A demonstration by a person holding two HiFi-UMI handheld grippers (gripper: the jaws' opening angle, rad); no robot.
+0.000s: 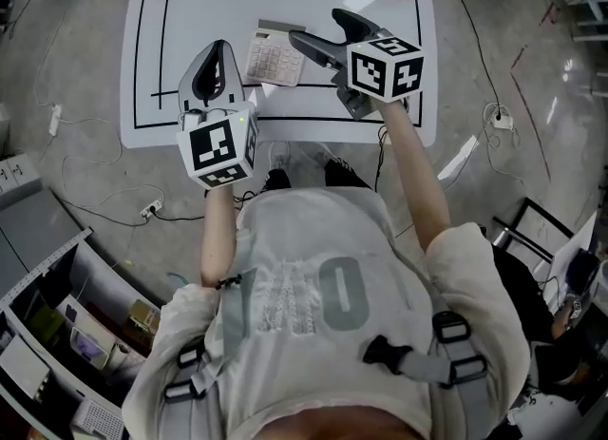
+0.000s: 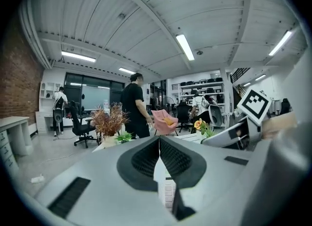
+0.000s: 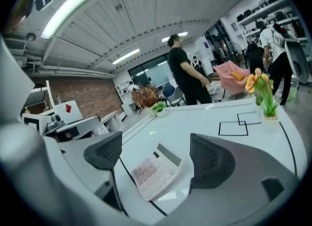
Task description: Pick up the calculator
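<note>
On white lined office table (image 1: pixel 285 105), calculator (image 1: pixel 275 56) nr spread right tongs (image 1: pixel 316 28); left tongs (image 1: pixel 218 48) closed.

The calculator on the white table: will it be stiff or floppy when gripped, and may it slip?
The calculator looks like a rigid plastic slab, so it probably stays stiff and light. Lying flat on the smooth table, it may slide rather than tip if pushed.
</note>
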